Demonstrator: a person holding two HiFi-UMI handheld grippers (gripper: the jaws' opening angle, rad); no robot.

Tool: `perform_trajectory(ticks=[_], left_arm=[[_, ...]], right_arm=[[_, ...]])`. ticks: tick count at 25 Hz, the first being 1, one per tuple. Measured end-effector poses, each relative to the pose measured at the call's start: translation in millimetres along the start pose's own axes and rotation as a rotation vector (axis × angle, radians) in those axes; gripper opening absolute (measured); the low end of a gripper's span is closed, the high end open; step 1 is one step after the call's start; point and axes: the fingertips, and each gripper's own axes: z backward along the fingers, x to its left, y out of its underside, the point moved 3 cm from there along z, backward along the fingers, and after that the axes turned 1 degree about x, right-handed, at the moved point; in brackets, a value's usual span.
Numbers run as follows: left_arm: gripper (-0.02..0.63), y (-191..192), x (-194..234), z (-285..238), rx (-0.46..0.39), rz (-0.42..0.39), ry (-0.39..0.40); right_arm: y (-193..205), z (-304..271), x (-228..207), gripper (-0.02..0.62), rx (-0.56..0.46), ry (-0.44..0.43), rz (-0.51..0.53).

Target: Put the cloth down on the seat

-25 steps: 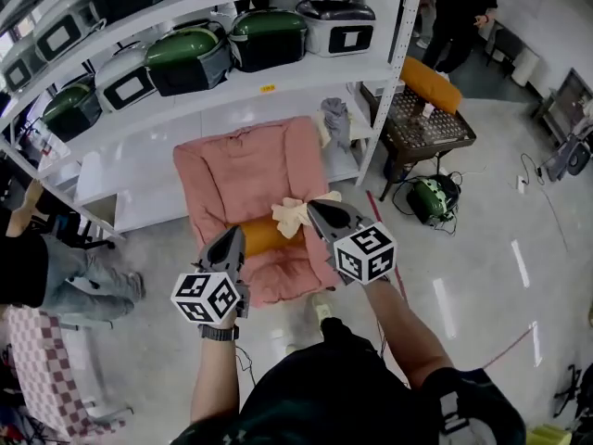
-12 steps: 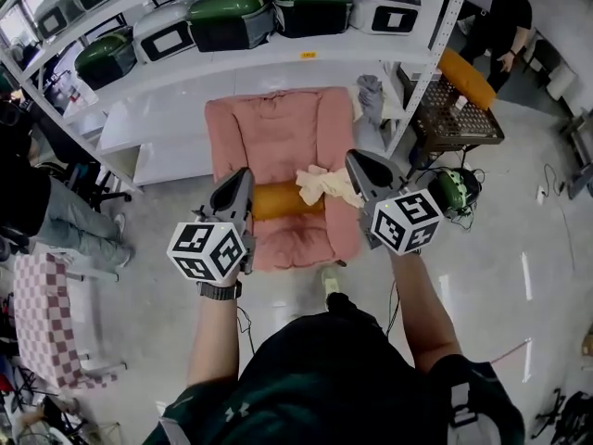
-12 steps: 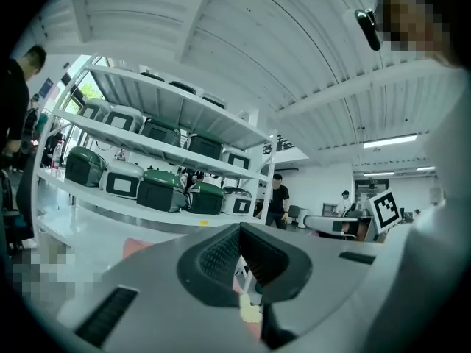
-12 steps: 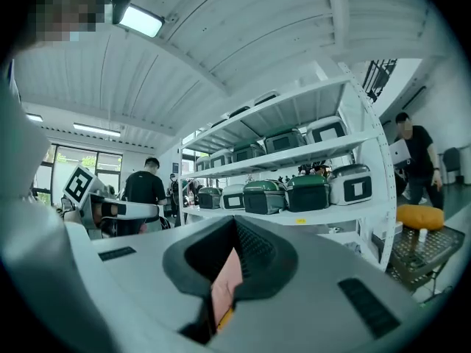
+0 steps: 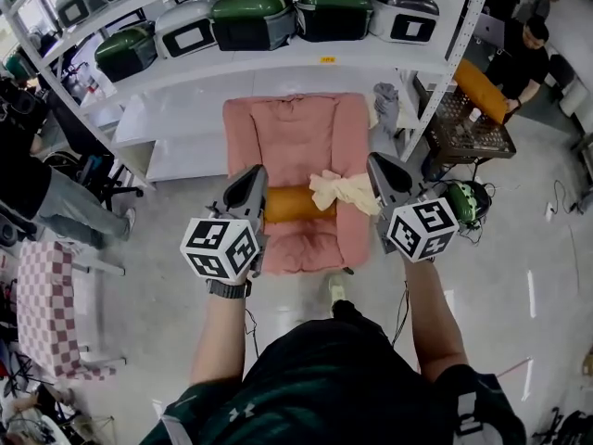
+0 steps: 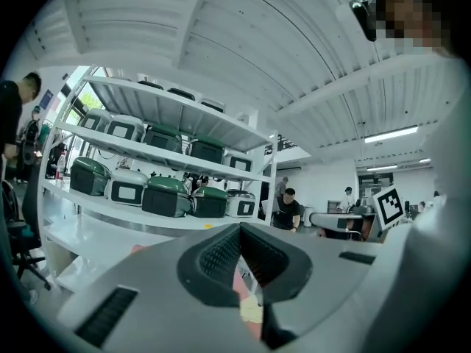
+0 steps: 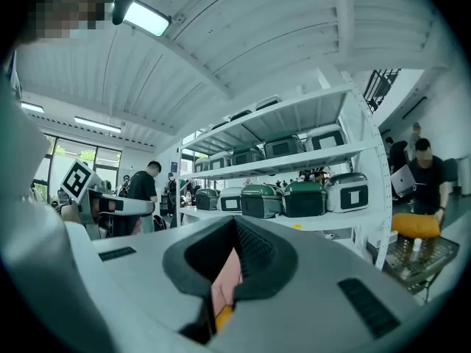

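Nearest the camera, the person's forearms hold both tools out toward the chair. The left tool has its jaws together on nothing, and the right tool is likewise closed and empty, with only pink and a sliver of orange showing past its tip. A second ago the right tool's tip overlapped the edge of the cloth; now it stands just beside it, to the right, and the whole view has squared up on the chair. The cloth itself has not shifted: it lies crumpled on the pink armchair, across the right end of the orange cushion and against the right arm, free of either tool. That reads as the placing already done, with only the drawing away left. The seat is soft, padded and rumpled, so the cloth should stay where it lies. Around the chair the pale floor is glossy, with a green case and cables on it to the right. Behind stands white shelving carrying green-lidded cases, with a mesh side table beside it and a person in black bending there; another person stands at the far left
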Motion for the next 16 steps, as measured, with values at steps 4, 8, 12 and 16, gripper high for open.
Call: perform_trajectory(ticks=[4, 8, 12, 16], left_arm=[[0.005, -4.6, -2.3, 3.0, -0.006, -0.017, -0.006], [0.005, -8.0, -4.6, 2.4, -0.011, -0.024, -0.002], [0.005, -8.2, -3.4, 2.8, -0.015, -0.025, 0.002], [0.005, -8.4, -1.8, -0.5, -0.018, -0.025, 0.002]], right_arm=[[-2.9, 2.5, 1.8, 0.005, -0.003, 0.0, 0.023], [-5.5, 4.0, 1.5, 0.005, -0.008, 0.002, 0.03], [-4.3, 2.7, 3.4, 0.005, -0.012, 0.001, 0.029], [-3.8, -1.1, 2.4, 0.005, -0.01, -0.004, 0.03]])
